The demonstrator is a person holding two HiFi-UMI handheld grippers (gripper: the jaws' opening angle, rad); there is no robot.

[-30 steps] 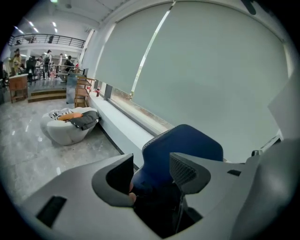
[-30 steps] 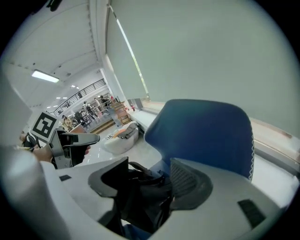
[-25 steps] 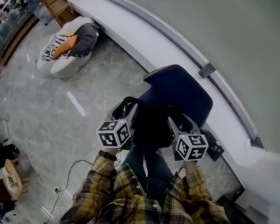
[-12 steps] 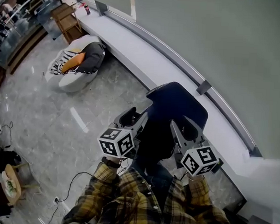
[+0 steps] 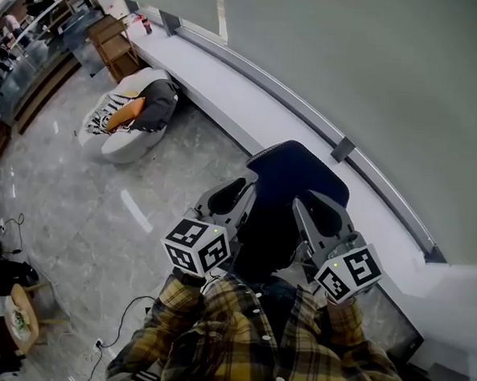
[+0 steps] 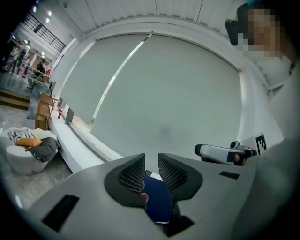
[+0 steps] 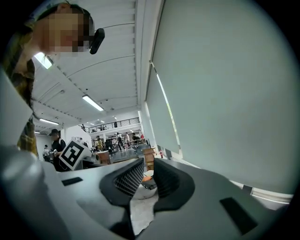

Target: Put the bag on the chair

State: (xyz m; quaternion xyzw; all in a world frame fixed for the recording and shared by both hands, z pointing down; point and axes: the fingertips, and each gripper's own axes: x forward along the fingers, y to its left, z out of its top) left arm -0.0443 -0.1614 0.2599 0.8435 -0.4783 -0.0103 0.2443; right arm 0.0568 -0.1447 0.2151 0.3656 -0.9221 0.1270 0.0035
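Both my jaws have just been closing: left gripper (image 6: 151, 161) & right gripper (image 7: 148, 168) each show a small gap w/ nothing pinched in it. Black bag (image 5: 262, 234) sits on the blue chair (image 5: 300, 172), right between my 2 grippers. Chair's back is near the long white ledge (image 5: 252, 106).

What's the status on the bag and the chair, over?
Left gripper, right gripper: jaws just been closing, nothing between them. Black bag sitting on blue chair. Nothing in the way.
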